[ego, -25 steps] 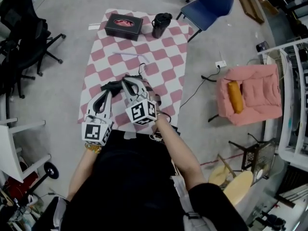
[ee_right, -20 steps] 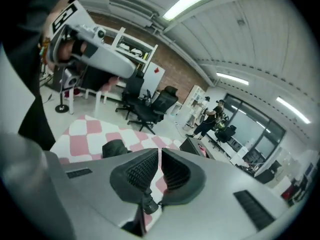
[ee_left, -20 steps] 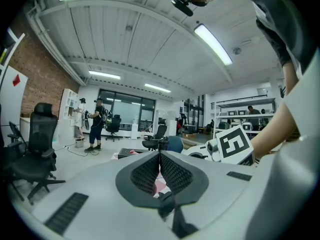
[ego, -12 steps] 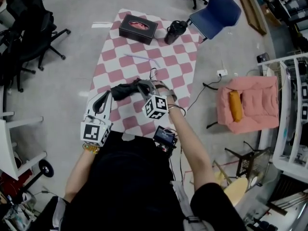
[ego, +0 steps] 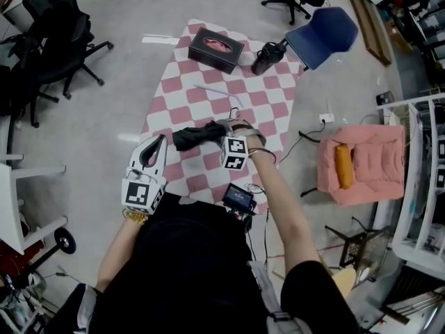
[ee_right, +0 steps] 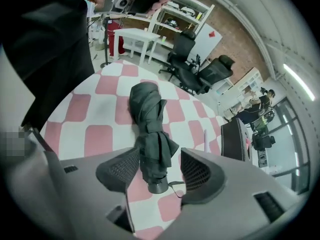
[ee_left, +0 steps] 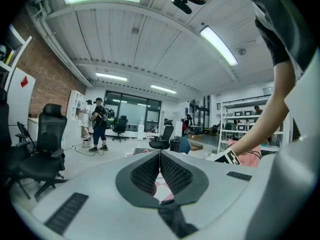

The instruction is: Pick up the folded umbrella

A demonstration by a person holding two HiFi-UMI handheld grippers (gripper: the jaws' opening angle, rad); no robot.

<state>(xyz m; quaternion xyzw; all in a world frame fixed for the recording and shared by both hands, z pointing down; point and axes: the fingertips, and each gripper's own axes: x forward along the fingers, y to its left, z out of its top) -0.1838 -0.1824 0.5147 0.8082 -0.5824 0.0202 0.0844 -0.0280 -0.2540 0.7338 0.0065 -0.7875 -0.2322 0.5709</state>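
Black folded umbrella [ee_right: 149, 129] lies on the pink-and-white checked mat [ego: 208, 103]. The right gripper view shows its strapped end between the right gripper [ee_right: 159, 168] jaws, just opened and not pressing; the head view hides that gap. The left gripper [ee_left: 160, 156] jaws are clenched together, empty.

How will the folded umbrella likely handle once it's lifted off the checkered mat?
The folded umbrella probably lifts as one stiff bar, since its body lies straight. Its loose, bunched fabric may squash and slip when squeezed. The right tongs, whose jaws have just been opening, straddle its strap end without pressing, so the far end could tip downward.
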